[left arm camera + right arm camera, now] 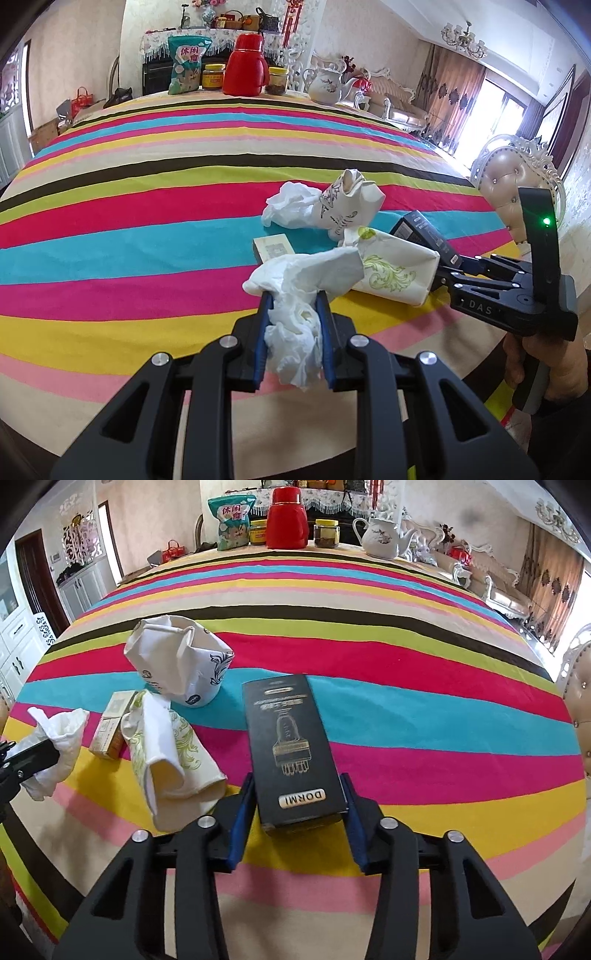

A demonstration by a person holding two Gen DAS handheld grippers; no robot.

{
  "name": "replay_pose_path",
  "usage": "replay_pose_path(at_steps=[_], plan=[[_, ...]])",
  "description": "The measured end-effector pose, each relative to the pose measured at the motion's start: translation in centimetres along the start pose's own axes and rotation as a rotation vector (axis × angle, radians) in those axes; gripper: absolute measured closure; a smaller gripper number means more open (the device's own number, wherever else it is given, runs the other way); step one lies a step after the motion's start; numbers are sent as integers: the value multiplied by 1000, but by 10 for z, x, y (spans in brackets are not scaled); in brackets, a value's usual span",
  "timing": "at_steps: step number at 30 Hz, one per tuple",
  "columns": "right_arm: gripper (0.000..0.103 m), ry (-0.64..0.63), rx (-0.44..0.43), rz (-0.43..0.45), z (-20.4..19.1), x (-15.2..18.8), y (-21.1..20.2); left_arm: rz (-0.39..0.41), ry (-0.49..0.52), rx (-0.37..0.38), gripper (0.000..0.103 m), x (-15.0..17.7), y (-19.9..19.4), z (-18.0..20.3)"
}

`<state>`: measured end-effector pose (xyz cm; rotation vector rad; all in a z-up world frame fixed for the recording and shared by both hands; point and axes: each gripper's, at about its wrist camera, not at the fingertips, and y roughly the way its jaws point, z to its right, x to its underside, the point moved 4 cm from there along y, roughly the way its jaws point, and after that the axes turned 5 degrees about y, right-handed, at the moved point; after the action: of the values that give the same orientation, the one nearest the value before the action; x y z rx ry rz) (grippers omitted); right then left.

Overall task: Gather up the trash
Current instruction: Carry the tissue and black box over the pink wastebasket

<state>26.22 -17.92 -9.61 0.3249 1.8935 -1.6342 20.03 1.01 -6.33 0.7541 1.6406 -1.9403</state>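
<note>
My desk wears a cloth of bright stripes running across it: cream, pink, yellow, magenta, turquoise, red, lime and a dark brown band. My left tongs are clenched on a crumpled white tissue, which bulges out above and below the blue pads. My right tongs are clamped on the near end of a black box printed with gold artwork; the box lies flat on the cloth, pointing away from me.

Between the two lie the other scraps: a squashed paper cup with green scrollwork on its side just left of the box, a small cream carton touching it, a crushed cup with dark blue scrollwork behind, and another wad of tissue beside that one.

Along the far edge stand a teal snack bag, a yellow-lidded jar, a red flask, a second jar and a white teapot.

Beyond are pale patterned walls, a lace-draped sideboard, white cabinets, a carved sofa, brown curtains at a bright window and a tufted chair at my right.
</note>
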Motion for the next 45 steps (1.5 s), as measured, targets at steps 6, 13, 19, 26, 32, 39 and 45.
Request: replay_pose_path(at_steps=[6,13,19,26,32,39,45], plan=[[64,31,-13,27,5,10,-17,10,6,3,80,1,-5,6],[65,79,-19,70,15,25,-44,32,25,13,80,3,-18,19],[65,119,-13,107,28,41,-69,51,46,26,80,4,-30,32],[65,144,8,144,42,63,-100,73,79,53,80,5,-41,56],[65,169,38,174,58,82,-127,93,109,82,80,6,-49,81],[65,206,77,192,81,105,-153,110,151,130,80,7,-56,115],[65,237,132,211,101,125,-174,117,191,183,80,8,-59,146]])
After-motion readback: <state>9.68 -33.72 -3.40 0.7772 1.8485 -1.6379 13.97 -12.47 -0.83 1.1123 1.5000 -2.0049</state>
